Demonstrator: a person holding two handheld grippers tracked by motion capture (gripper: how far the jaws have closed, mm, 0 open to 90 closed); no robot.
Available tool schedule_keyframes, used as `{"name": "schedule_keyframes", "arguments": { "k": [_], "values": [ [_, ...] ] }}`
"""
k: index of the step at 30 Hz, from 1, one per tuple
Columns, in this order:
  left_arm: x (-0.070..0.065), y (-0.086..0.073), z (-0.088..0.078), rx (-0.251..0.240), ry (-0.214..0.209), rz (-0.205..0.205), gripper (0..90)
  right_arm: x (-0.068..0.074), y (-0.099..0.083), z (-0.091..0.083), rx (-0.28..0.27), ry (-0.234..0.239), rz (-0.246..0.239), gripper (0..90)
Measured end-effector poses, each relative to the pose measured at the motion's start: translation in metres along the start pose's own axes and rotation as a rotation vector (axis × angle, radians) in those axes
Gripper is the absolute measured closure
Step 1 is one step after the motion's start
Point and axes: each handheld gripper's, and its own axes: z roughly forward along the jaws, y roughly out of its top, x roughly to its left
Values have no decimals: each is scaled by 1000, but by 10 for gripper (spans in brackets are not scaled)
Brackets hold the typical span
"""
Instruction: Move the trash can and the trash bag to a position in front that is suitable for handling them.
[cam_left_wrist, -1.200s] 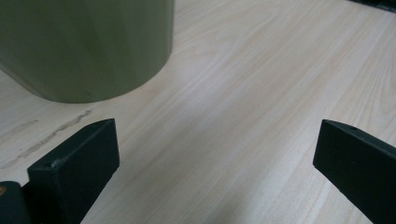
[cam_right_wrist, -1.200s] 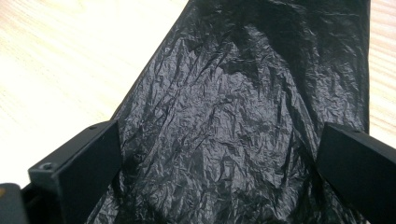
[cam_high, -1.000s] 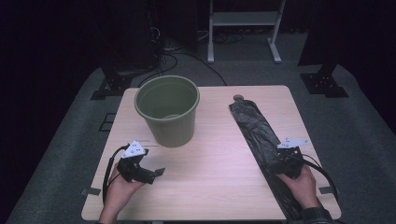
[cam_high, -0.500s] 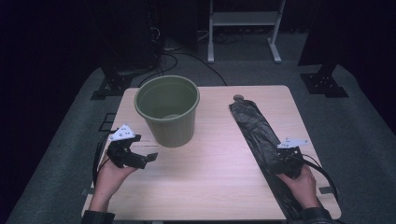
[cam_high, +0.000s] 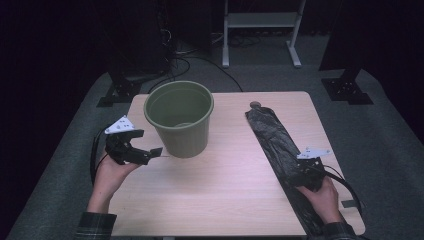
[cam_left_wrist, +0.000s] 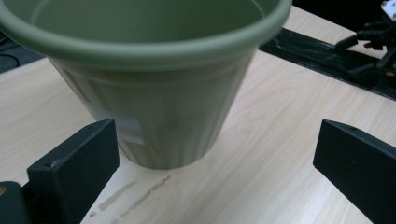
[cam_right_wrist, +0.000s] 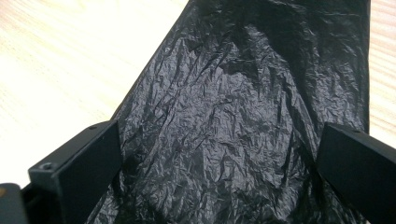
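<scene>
Bucket (cam_high: 180, 117) faces the left gripper (cam_high: 150, 152), jaws apart; right gripper (cam_high: 305, 175), agape, over black bag (cam_high: 272, 132).

Matt ribbed plastic bucket (cam_high: 180, 120), crinkled glossy plastic bag (cam_high: 280, 145), wood-grain table (cam_high: 220, 185)

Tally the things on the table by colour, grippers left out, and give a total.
Green: 1, the bucket
Black: 1, the plastic bag
Total: 2

Bare table (cam_high: 225, 190) between bucket (cam_high: 180, 120) and bag (cam_high: 272, 137)
</scene>
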Motion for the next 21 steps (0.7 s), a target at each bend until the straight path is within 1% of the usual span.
{"name": "schedule_keyframes", "arguments": {
  "k": [5,6,8,9,10,12,14,15,16,18,19,21],
  "values": [
    [6,13,-4,-10,15,3,0,0,0,0,0,0,0,0],
    [6,13,-4,-10,15,3,0,0,0,0,0,0,0,0],
    [8,19,-5,-14,18,3,0,0,0,0,0,0,0,0],
    [12,24,-6,-19,26,0,0,0,0,0,0,0,0,0],
    [12,24,-6,-19,26,0,0,0,0,0,0,0,0,0],
    [17,31,-6,-20,33,-6,0,0,0,0,0,0,0,0],
    [22,36,-6,-26,32,-13,0,0,0,0,0,0,0,0],
    [22,36,-6,-26,32,-13,0,0,0,0,0,0,0,0],
    [27,40,-4,-24,34,-19,0,0,0,0,0,0,0,0],
    [31,44,-1,-22,35,-23,0,0,0,0,0,0,0,0],
    [31,44,-1,-22,35,-23,0,0,0,0,0,0,0,0],
    [39,48,3,-14,42,-28,0,0,0,0,0,0,0,0]
  ]
}}
